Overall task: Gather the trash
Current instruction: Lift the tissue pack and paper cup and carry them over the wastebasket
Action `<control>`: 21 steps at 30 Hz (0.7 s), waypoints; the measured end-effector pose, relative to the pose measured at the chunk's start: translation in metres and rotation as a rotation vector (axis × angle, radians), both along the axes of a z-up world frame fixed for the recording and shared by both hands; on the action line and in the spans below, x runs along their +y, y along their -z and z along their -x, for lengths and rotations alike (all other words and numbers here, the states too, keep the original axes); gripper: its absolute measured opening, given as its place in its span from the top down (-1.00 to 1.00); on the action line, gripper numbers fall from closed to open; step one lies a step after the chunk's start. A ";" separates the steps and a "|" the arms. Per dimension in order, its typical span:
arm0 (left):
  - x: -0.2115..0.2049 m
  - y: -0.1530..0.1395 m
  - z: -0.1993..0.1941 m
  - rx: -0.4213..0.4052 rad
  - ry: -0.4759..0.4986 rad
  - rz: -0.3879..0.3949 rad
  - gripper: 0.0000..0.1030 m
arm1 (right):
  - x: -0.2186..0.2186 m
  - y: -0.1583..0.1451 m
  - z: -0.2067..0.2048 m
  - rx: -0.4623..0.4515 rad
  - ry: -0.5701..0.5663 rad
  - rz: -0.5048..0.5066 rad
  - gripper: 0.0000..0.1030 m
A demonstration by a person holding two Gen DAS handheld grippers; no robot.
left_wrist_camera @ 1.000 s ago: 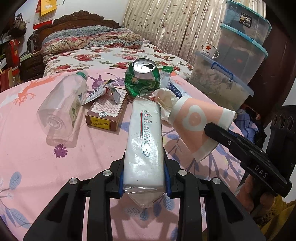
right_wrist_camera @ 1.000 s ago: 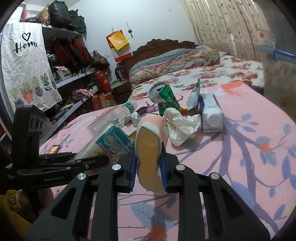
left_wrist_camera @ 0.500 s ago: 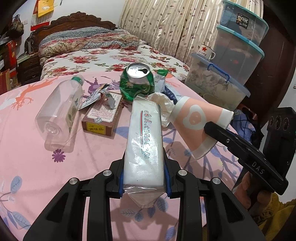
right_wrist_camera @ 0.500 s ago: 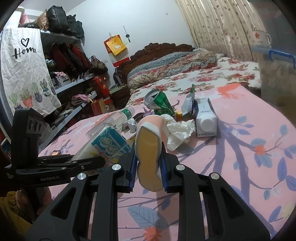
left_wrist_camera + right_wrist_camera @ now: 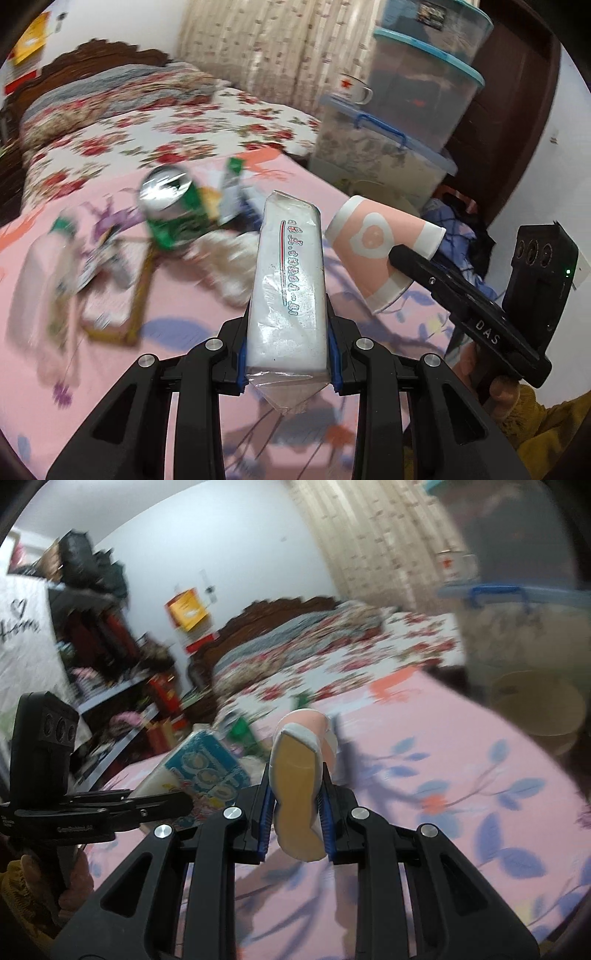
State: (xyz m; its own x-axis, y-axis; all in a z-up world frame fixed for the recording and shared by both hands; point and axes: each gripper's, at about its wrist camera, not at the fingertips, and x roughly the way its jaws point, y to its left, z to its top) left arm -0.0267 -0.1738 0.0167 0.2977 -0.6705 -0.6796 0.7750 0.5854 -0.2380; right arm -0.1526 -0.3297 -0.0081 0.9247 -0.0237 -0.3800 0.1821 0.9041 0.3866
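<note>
While both views smear with motion blur, the left gripper [image 5: 286, 354] is clamped tight on a white plastic-wrapped packet [image 5: 288, 280], its blue-edged pads pressing both long sides near the packet's lower end, so the jaws stand only as wide as the packet itself. The packet juts forward and up along the fingers, its sealed tail poking out beneath them, clear of the pink bedspread [image 5: 92, 387]. Over on the other side, the right gripper [image 5: 295, 814] is squeezed onto a pink paper cup [image 5: 297, 782], crushing the rim into a narrow oval with the yellowish inside facing the camera; the cup's base points away over the bed. From the left view that cup [image 5: 384, 251] shows side-on, white heart ring on pink, caught at its rim by the black finger just right of the packet. Down on the bedspread behind the held things lies the rest of the litter: a green can [image 5: 171, 206], a clear bottle [image 5: 40, 280], a brown-edged box [image 5: 114, 306] and crumpled white paper [image 5: 225, 258], all well apart from either tool.
</note>
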 end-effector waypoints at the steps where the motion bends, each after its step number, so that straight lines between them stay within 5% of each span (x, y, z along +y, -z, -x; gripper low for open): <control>1: -0.010 -0.001 -0.001 -0.002 0.018 -0.003 0.43 | -0.012 0.000 0.003 -0.001 0.031 -0.003 0.53; 10: -0.157 -0.017 -0.015 0.013 0.245 -0.015 0.43 | -0.153 -0.002 0.028 0.022 0.286 -0.090 0.52; 18: -0.332 0.009 -0.058 0.207 0.371 -0.067 0.42 | -0.279 0.023 0.019 0.084 0.428 -0.243 0.47; 19: -0.349 0.014 -0.063 0.209 0.366 -0.072 0.37 | -0.292 0.030 0.013 0.099 0.430 -0.271 0.45; 21: -0.382 0.027 -0.070 0.200 0.346 -0.102 -0.27 | -0.311 0.042 0.005 0.134 0.441 -0.319 0.13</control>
State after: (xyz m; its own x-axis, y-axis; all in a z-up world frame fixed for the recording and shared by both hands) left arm 0.0435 -0.5563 -0.0098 -0.0776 -0.6341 -0.7693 0.8746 0.3270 -0.3578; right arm -0.1574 -0.6411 -0.0503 0.7964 -0.2622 -0.5450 0.5828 0.5735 0.5758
